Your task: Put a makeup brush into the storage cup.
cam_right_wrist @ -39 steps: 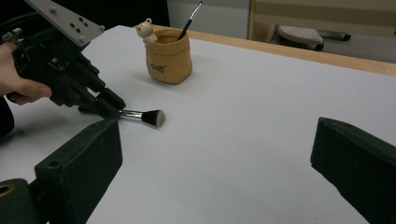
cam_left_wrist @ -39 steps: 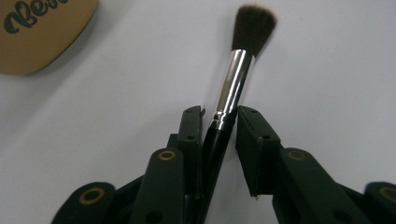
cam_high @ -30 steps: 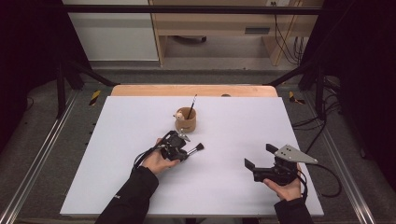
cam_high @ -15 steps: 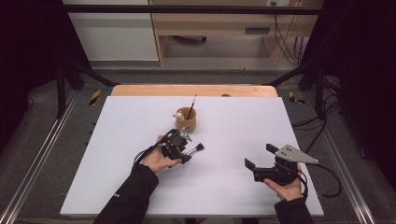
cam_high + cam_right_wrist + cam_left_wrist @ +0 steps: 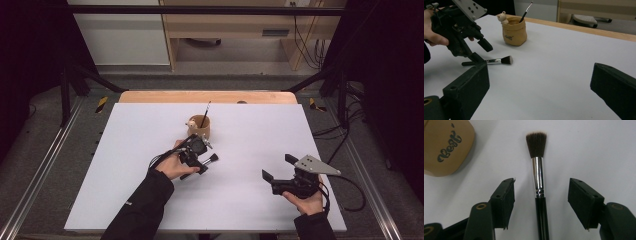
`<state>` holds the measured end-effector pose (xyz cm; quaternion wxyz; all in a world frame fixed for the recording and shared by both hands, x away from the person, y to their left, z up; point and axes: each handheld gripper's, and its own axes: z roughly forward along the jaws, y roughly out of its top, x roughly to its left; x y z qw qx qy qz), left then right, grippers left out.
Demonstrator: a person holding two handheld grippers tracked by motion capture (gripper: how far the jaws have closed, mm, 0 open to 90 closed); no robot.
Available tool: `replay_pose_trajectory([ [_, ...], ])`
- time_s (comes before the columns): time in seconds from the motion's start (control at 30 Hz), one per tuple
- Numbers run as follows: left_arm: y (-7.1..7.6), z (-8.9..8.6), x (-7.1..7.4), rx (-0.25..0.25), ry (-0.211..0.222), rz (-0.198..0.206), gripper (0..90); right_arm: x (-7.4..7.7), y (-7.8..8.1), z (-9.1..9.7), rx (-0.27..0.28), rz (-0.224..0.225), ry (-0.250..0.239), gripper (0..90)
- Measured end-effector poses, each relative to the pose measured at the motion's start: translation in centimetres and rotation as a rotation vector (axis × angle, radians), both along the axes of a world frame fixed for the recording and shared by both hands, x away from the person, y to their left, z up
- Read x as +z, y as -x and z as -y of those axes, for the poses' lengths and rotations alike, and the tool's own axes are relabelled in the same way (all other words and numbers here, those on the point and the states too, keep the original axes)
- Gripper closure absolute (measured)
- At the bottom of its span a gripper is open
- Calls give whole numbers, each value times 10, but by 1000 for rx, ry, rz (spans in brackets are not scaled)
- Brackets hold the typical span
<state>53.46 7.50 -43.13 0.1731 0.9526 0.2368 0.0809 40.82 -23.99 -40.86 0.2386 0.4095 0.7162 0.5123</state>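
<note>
My left claw (image 5: 541, 195) has just opened off the brush (image 5: 539, 177); I lift straight, leaving it flat on the tabletop (image 5: 150, 130).

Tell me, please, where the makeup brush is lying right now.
In the high view the brush lies flat on the table, left of centre, just below the tan cup, between the left gripper's open jaws.

Brush (image 5: 499, 60) flat beside tan pouch (image 5: 514, 31)
</note>
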Motion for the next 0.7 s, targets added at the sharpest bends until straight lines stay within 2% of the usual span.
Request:
replay_pose_trajectory([
  [0.33, -7, 6, -8, 14, -40, -40, 455, 1, 0, 0, 4, -1, 2, 30],
  [0.7, -8, 7, -13, 21, -45, -80, 561, 1, 0, 0, 7, -1, 3, 30],
])
